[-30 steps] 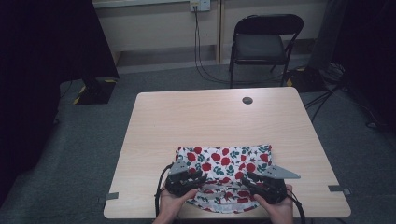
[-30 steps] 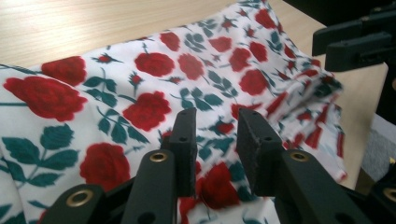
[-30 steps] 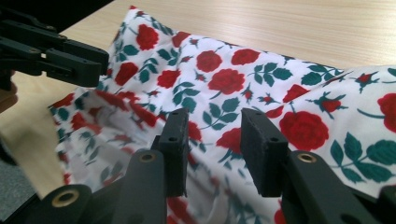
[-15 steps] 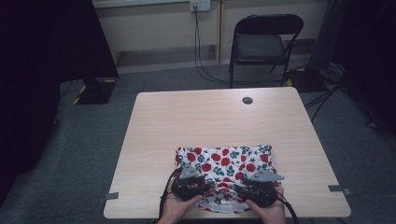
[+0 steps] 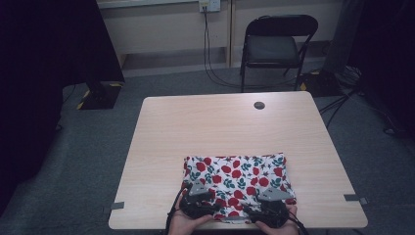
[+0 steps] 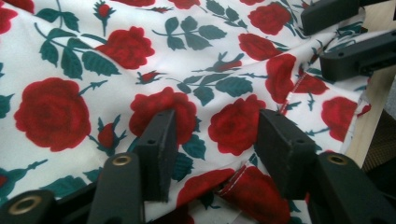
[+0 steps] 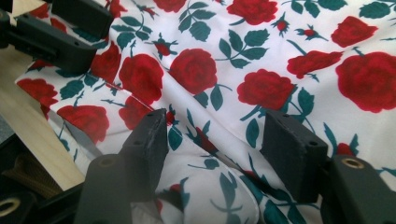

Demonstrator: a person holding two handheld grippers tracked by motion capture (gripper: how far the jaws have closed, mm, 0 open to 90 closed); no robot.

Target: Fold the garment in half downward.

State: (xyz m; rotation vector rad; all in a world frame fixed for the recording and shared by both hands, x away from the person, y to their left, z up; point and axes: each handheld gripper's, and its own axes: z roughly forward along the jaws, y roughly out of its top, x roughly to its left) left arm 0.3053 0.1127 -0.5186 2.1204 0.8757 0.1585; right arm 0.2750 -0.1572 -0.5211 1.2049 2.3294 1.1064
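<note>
At the table's (image 5: pixel 161 127) near edge, we are letting go of the folded rose-print cloth (image 5: pixel 235 178): the left gripper (image 6: pixel 212 135) and right gripper (image 7: pixel 215 140) have just been opening, jaws released over it. Next we judge another fold or smoothing.

We hold both grippers low at the frame's bottom edge, left gripper (image 5: pixel 199 197) and right gripper (image 5: pixel 270 198) side by side (jaws just opening, pads apart).

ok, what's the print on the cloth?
Red roses with dark green leaves on white cloth, clearest in the left gripper view.
</note>
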